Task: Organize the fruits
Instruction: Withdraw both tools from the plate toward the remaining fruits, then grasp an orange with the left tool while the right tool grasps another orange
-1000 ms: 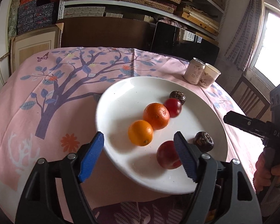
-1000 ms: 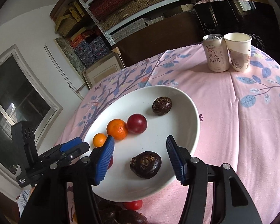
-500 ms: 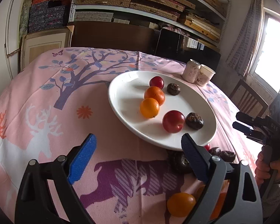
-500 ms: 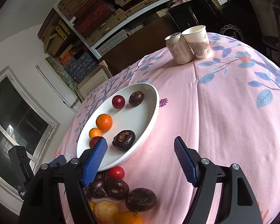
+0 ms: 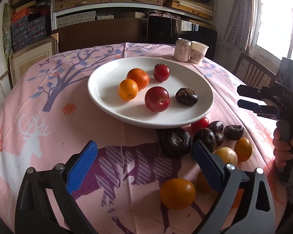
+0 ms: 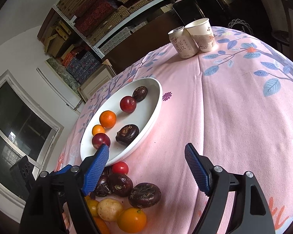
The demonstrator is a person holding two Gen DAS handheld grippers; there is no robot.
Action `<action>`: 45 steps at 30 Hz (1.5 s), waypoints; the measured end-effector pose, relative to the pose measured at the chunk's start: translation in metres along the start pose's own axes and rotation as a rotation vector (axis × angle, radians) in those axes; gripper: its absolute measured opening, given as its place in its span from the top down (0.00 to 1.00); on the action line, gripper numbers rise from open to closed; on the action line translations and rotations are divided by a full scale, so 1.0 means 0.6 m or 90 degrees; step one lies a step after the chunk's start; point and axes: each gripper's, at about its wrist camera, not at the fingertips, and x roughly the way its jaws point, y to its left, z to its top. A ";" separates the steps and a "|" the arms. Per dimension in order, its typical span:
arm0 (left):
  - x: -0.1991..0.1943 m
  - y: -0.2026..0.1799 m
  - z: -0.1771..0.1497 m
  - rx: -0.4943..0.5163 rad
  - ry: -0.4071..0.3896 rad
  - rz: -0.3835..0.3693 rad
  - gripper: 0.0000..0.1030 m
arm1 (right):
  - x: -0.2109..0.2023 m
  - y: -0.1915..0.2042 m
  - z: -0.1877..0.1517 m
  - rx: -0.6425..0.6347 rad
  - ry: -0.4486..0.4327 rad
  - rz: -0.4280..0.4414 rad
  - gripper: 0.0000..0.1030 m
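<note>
White plate (image 5: 107, 105), centre of the surface (image 5: 39, 101) under a pink printed cloth — holds six pieces: a large orange (image 5: 138, 78) with a smaller orange (image 5: 128, 89) touching it at its 8 o'clock, a red plum (image 5: 157, 99) toward the near rim, a second red plum (image 5: 161, 73) toward the far rim, a dark wrinkled fruit (image 5: 186, 96) at the plate's 3 o'clock, and another dark one (image 6: 140, 93) beyond the far plum, largely hidden in the left wrist view. Loose pile off the plate at its 5 o'clock, just beside the near rim: a small red fruit (image 5: 200, 122), four dark wrinkled fruits including the largest (image 5: 175, 140), a pale yellow fruit (image 5: 226, 155), and at least three yellow-orange ones, the nearest (image 5: 177, 193) well forward. Left hand-held gripper (image 5: 144, 165) — jaws spread wide, nothing between them, hovering above the cloth with the pile at its 1 o'clock. Right hand-held gripper (image 6: 146, 167) — likewise spread and holding nothing, the pile at its 8 o'clock. A can (image 5: 182, 49) and a paper cup (image 5: 198, 52) stand touching at the far edge, at 12 o'clock, apart from the work. Estimated progress: under halfway, if the plate is the destination; roughly nine or more pieces remain on the cloth.
</note>
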 end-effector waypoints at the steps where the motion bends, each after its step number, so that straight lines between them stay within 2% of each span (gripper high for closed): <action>1: -0.004 0.000 -0.007 -0.001 0.006 -0.001 0.06 | -0.001 0.000 -0.002 0.000 0.001 0.000 0.22; 6: -0.033 0.000 -0.031 -0.006 -0.001 -0.003 0.06 | -0.012 0.000 -0.015 -0.001 0.006 0.009 0.22; 12: -0.041 -0.003 -0.044 -0.004 0.012 0.035 0.06 | -0.051 0.015 -0.054 -0.049 0.008 0.018 0.22; 14: -0.041 -0.010 -0.048 0.006 0.017 0.064 0.06 | -0.064 0.027 -0.077 -0.089 0.024 0.002 0.22; 17: -0.044 -0.032 -0.050 0.045 0.011 0.103 0.04 | -0.071 0.055 -0.115 -0.190 0.051 -0.063 0.22; 20: -0.045 -0.061 -0.051 0.098 0.007 0.141 0.04 | -0.072 0.076 -0.133 -0.251 0.066 -0.081 0.22; 23: -0.040 -0.088 -0.054 0.154 0.010 0.162 0.04 | -0.057 0.092 -0.143 -0.290 0.090 -0.093 0.35; 25: -0.037 -0.097 -0.056 0.175 0.015 0.166 0.04 | -0.047 0.101 -0.148 -0.304 0.106 -0.094 0.54; 26: -0.038 -0.096 -0.056 0.173 0.015 0.163 0.04 | -0.043 0.104 -0.150 -0.308 0.114 -0.091 0.58; 29: -0.035 -0.076 -0.051 0.136 0.029 0.116 0.04 | -0.034 0.105 -0.150 -0.297 0.130 -0.085 0.59; 31: -0.035 -0.068 -0.052 0.118 0.035 0.086 0.09 | -0.029 0.102 -0.148 -0.289 0.137 -0.080 0.62; 33: -0.038 -0.068 -0.053 0.116 0.035 0.056 0.26 | -0.026 0.102 -0.149 -0.288 0.146 -0.080 0.64; 35: -0.038 -0.071 -0.055 0.117 0.036 0.040 0.32 | -0.019 0.100 -0.149 -0.284 0.159 -0.079 0.69; 38: -0.038 -0.068 -0.056 0.104 0.044 -0.002 0.45 | -0.019 0.098 -0.149 -0.279 0.162 -0.071 0.70; 40: -0.038 -0.069 -0.057 0.101 0.051 -0.026 0.55 | -0.020 0.096 -0.148 -0.273 0.163 -0.065 0.70; 41: -0.040 -0.072 -0.058 0.103 0.052 -0.036 0.63 | -0.020 0.094 -0.147 -0.268 0.163 -0.061 0.70; 45: -0.043 -0.086 -0.060 0.123 0.052 -0.027 0.65 | -0.021 0.090 -0.145 -0.258 0.165 -0.051 0.70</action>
